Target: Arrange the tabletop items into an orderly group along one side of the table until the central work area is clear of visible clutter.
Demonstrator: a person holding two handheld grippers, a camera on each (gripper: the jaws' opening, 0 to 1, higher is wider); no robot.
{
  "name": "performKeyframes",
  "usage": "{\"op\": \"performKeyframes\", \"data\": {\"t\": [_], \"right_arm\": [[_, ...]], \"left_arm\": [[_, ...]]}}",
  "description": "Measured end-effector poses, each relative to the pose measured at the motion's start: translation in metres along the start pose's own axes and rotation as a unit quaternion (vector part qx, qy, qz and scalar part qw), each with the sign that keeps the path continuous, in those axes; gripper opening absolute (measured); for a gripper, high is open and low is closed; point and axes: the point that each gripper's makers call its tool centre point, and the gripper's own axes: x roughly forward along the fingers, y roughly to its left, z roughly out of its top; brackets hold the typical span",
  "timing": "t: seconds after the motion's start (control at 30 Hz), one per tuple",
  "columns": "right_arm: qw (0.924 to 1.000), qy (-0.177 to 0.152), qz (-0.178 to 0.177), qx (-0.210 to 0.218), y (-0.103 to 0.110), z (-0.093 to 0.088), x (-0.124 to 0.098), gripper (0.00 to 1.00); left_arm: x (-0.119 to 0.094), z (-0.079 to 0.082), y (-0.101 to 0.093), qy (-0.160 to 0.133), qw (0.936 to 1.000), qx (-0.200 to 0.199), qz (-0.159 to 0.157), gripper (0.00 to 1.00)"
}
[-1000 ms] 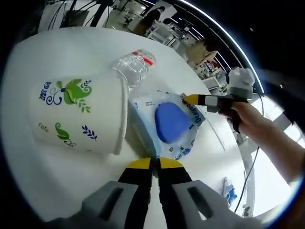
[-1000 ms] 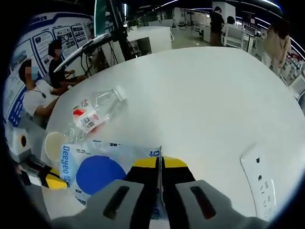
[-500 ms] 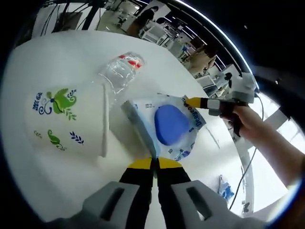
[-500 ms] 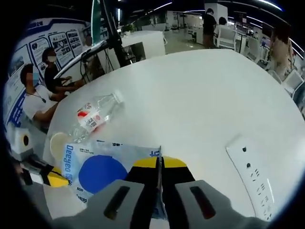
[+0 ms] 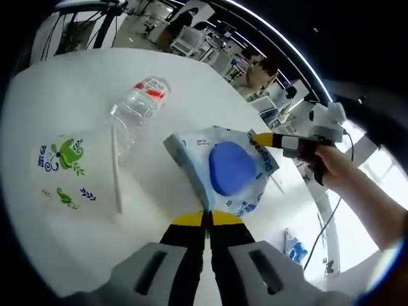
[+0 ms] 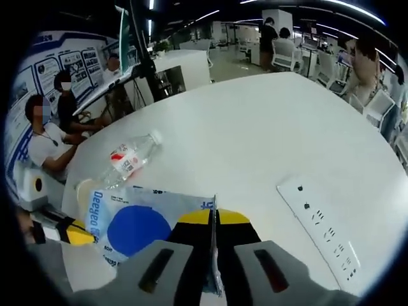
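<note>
Pack (image 5: 231,167) of tissues, clear wrap with a blue oval, sits between my two grippers, pinched at opposite edges above the white table (image 5: 191,95).

In the left gripper view, going left to right: a white cup (image 5: 67,175) with green and blue leaf print lies on its side at the far left, its rim turned toward the pack. Just beyond it a clear bottle (image 5: 137,105) with a red and white label lies flat, close to the cup. Next comes the pack, one edge caught in my left gripper (image 5: 205,220), whose yellow-tipped jaws are pressed together on the wrap. At the pack's far corner my right gripper (image 5: 261,138) bites the wrap, with a hand (image 5: 328,167) behind it.

In the right gripper view, left to right: my left gripper (image 6: 80,236) grips the pack (image 6: 137,223) at the left edge. The bottle (image 6: 131,159) lies beyond the pack, apart from it, with the cup's rim (image 6: 83,189) showing beside it. My right gripper (image 6: 213,218) has its jaws closed on the wrap's near edge. A white power strip (image 6: 322,229) lies on the table at the right, well apart from the pack.
</note>
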Motion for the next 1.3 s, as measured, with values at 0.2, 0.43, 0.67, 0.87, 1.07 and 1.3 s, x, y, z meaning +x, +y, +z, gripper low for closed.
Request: {"op": "performKeyframes", "data": {"t": [0.2, 0.43, 0.67, 0.87, 1.07, 1.3], "right_arm": [[0.9997, -0.011, -0.019, 0.008, -0.006, -0.003, -0.025, 0.00], [0.9987, -0.022, -0.041, 0.023, -0.005, -0.012, -0.055, 0.00], [0.9962, -0.038, -0.068, 0.040, -0.005, -0.024, -0.087, 0.00], [0.9923, -0.051, -0.093, 0.063, -0.006, -0.037, -0.116, 0.00], [0.9874, -0.061, -0.117, 0.087, -0.003, -0.052, -0.143, 0.00], [0.9804, -0.075, -0.141, 0.115, -0.002, -0.068, -0.170, 0.00]], "left_arm": [[-0.004, 0.002, -0.012, 0.005, 0.9996, 0.019, -0.019, 0.00], [-0.010, 0.002, -0.023, 0.016, 0.9984, 0.039, -0.039, 0.00], [-0.016, 0.009, -0.034, 0.021, 0.9959, 0.066, -0.058, 0.00], [-0.019, 0.008, -0.047, 0.032, 0.9924, 0.089, -0.078, 0.00], [-0.020, 0.007, -0.062, 0.044, 0.9880, 0.109, -0.101, 0.00], [-0.020, 0.007, -0.077, 0.058, 0.9823, 0.130, -0.122, 0.00]]}}
